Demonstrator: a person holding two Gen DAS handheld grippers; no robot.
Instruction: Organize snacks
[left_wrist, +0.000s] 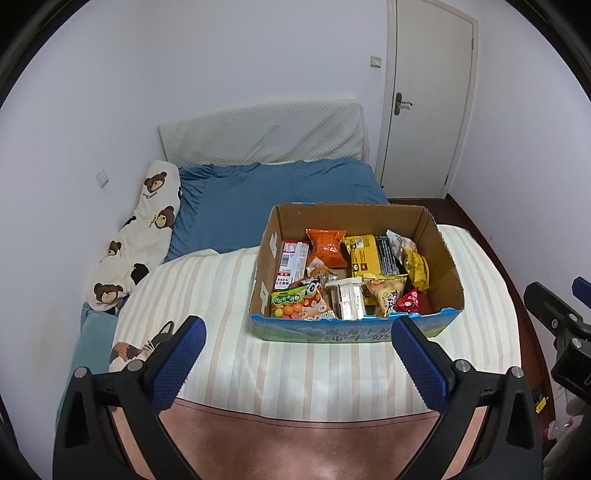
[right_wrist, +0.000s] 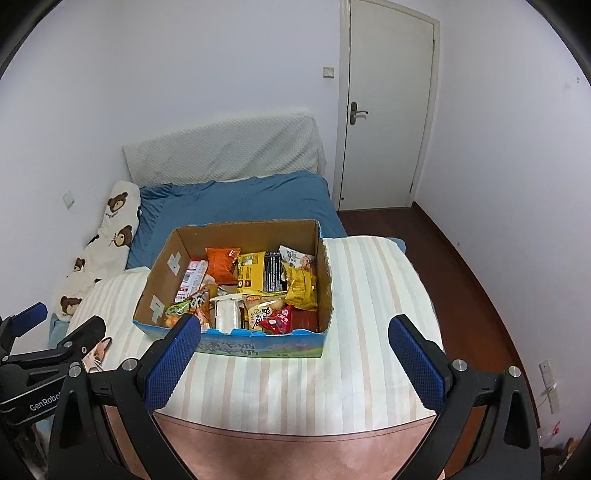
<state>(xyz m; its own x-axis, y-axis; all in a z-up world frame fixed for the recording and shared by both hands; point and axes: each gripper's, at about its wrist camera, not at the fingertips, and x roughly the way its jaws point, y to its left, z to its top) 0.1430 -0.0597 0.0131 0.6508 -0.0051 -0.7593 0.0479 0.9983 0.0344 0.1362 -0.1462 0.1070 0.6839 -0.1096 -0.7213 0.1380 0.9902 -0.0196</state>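
An open cardboard box (left_wrist: 441, 254) (right_wrist: 159, 280) stands on a striped blanket on the bed. It holds several snack packs: an orange bag (left_wrist: 327, 247) (right_wrist: 221, 264), a yellow pack (left_wrist: 365, 254) (right_wrist: 253, 273), a green candy bag (left_wrist: 295, 301), a red pack (left_wrist: 410, 301) (right_wrist: 277, 319) and a white box (left_wrist: 349, 299) (right_wrist: 226, 314). My left gripper (left_wrist: 299, 330) is open and empty, just in front of the box. My right gripper (right_wrist: 295, 330) is open and empty, at the box's near wall.
The striped blanket (left_wrist: 221, 280) (right_wrist: 373, 295) covers the near bed. A blue duvet (left_wrist: 258, 195), a bear-print pillow (left_wrist: 147, 229) and a white headboard pad (left_wrist: 266, 133) lie behind. A closed door (right_wrist: 384, 110) and dark wood floor (right_wrist: 461, 258) are at right.
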